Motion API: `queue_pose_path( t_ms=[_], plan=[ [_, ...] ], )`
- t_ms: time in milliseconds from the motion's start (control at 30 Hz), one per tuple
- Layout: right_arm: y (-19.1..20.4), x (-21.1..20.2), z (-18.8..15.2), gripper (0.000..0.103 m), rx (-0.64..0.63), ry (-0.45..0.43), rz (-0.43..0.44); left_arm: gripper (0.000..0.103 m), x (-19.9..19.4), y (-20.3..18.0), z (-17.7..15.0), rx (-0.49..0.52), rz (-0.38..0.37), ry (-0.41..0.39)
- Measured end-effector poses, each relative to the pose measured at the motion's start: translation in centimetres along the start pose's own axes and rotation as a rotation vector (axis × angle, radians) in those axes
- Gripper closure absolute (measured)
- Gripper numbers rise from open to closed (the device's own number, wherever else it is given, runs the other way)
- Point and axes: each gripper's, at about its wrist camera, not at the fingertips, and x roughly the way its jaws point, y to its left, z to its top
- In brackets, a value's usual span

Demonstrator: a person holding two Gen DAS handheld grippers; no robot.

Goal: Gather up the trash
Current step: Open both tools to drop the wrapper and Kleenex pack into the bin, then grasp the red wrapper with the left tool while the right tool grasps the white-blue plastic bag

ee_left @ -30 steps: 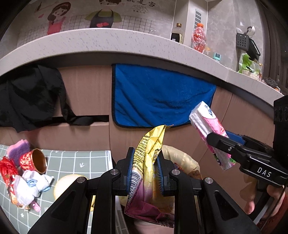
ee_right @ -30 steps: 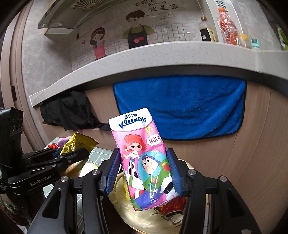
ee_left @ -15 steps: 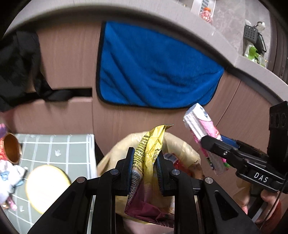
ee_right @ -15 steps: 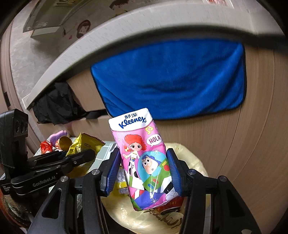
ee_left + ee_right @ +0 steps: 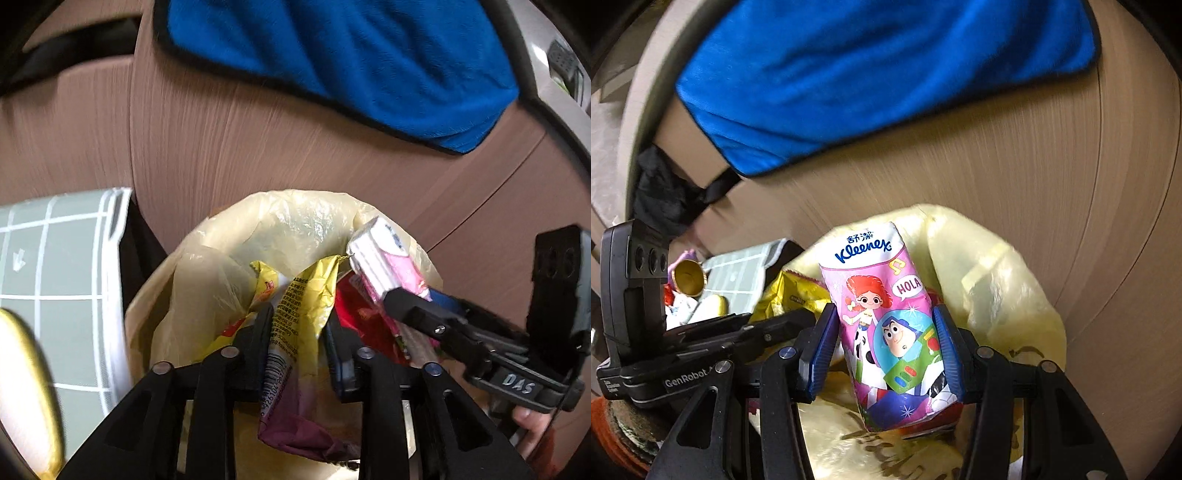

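Yellow bin liner (image 5: pixel 295 221) already has wrappers inside; above it, left gripper (image 5: pixel 299 343) jaws just loosened around a yellow snack wrapper (image 5: pixel 303 314), right gripper (image 5: pixel 884 354) clamps a Kleenex "HOLA" tissue pack (image 5: pixel 886 314).

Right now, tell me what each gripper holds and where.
Right gripper: Kleenex tissue pack, clamped across its lower sides. Left gripper: yellow snack wrapper mid-length between jaws just opening, apparently loose.

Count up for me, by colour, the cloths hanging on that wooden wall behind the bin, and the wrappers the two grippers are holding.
Blue cloth: 1
Black cloth: 1
Yellow snack wrapper, between the left gripper's pads: 1
Pink Kleenex tissue pack, in the right gripper: 1
Total: 4
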Motion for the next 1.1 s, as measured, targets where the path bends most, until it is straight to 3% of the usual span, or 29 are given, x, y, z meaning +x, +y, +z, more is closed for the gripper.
queue_pose_path(
  t_ms=[67,133,167,367,633,867,1100],
  plan=[
    [-0.3,0.5,-0.2,0.051,0.004,0.008,-0.016,0.057,-0.1,0.4,0.2,-0.017,-0.031,-0.003],
    [-0.3,0.8,-0.2,0.050,0.001,0.007,-0.041,0.033,-0.8,0.3,0.4,-0.006,-0.038,-0.028],
    [-0.2,0.9,-0.2,0.048,-0.002,0.004,-0.056,0.031,-1.1,0.3,0.5,-0.001,-0.035,-0.038],
    [0.7,-0.5,0.0,0.044,-0.042,-0.071,-0.090,0.026,-4.8,0.0,1.4,0.011,0.025,-0.159],
    [3.1,-5.1,0.1,0.044,-0.124,-0.185,-0.166,0.022,-11.1,0.8,-0.5,0.063,0.192,-0.297],
    [7.2,-7.2,-0.3,0.044,-0.166,-0.260,-0.139,0.022,-17.0,5.2,-4.4,0.030,0.268,-0.326],
    [13.4,-7.7,-0.8,0.045,-0.253,-0.272,-0.076,0.022,-25.5,12.2,-8.2,-0.080,0.386,-0.442]
  ],
)
